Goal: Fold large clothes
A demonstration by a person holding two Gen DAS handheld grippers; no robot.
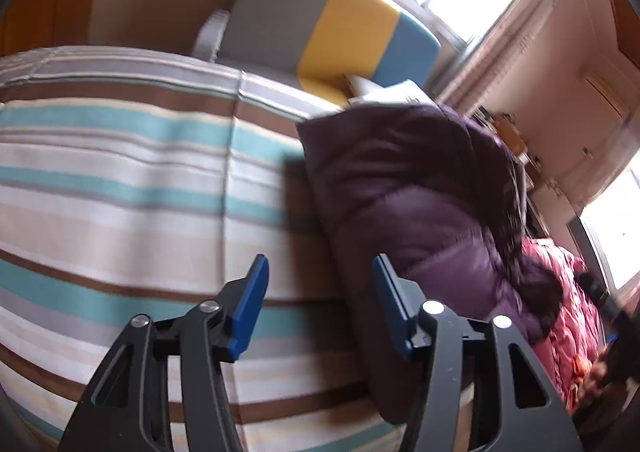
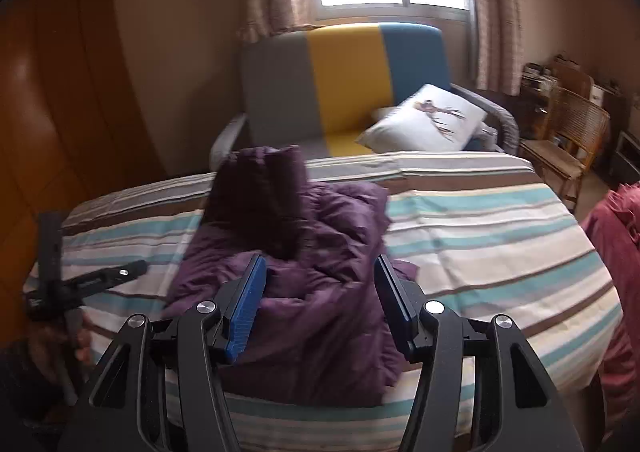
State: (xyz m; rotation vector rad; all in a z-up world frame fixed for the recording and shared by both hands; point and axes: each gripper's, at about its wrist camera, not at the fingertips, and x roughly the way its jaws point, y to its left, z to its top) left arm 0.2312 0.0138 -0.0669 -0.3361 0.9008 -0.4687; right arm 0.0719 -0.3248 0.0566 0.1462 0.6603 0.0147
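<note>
A purple puffer jacket (image 2: 304, 268) lies bunched on the striped bed (image 2: 500, 236), one part standing up at its far end. My right gripper (image 2: 320, 304) is open and empty, hovering over the jacket's near part. In the left wrist view the jacket (image 1: 420, 203) lies to the right of my left gripper (image 1: 320, 308), which is open and empty above the striped bed cover (image 1: 120, 179). The left gripper also shows at the left edge of the right wrist view (image 2: 72, 284), beside the jacket.
A grey, yellow and blue armchair (image 2: 344, 91) with a white cushion (image 2: 424, 119) stands behind the bed under a window. A wicker chair (image 2: 572, 139) stands at the right. A pink-red garment (image 2: 616, 252) shows at the right edge. A wooden wardrobe (image 2: 52, 111) is at the left.
</note>
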